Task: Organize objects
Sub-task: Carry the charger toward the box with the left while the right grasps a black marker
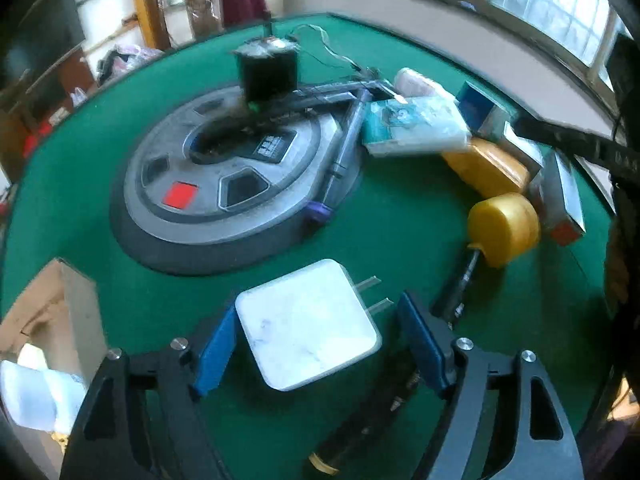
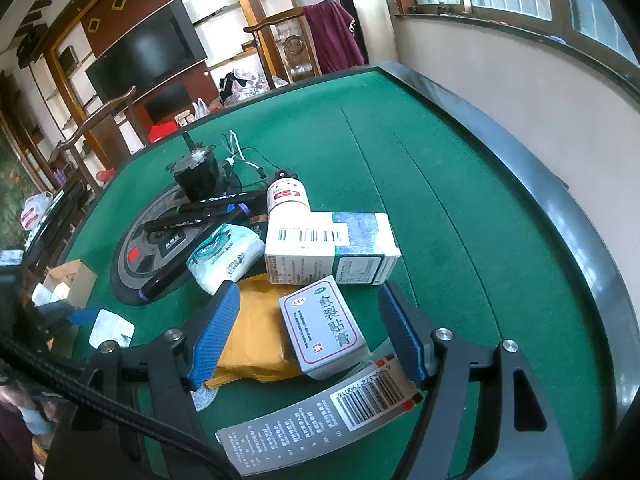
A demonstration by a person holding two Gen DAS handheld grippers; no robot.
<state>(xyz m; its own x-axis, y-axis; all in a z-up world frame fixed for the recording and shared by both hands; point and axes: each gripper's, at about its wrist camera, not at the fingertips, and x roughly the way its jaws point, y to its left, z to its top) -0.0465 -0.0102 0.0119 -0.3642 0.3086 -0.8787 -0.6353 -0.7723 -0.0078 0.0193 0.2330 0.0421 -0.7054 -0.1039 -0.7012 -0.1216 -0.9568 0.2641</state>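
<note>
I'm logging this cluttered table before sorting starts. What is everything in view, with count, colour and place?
power adapter: one, white, between the left gripper's open jaws
round console: one, grey, table centre
black motor: one, on the console's far edge
pens: several, dark, across the console
tissue pack: one, white-teal, beside the console
yellow pouch: one, under the small box
medicine boxes: several, white, right side
yellow cap: one
green table: one
left gripper: open
right gripper: open, straddling the small box

Light: daylight from windows (image 1: 540, 12) beyond the tool, right; even, moderately bright.
Glare: window panes blown out; sheen on desk (image 2: 500, 128) rim.
Blur: left view smeared, right sharp.
Distortion: strong fisheye bending, dark corners.
</note>
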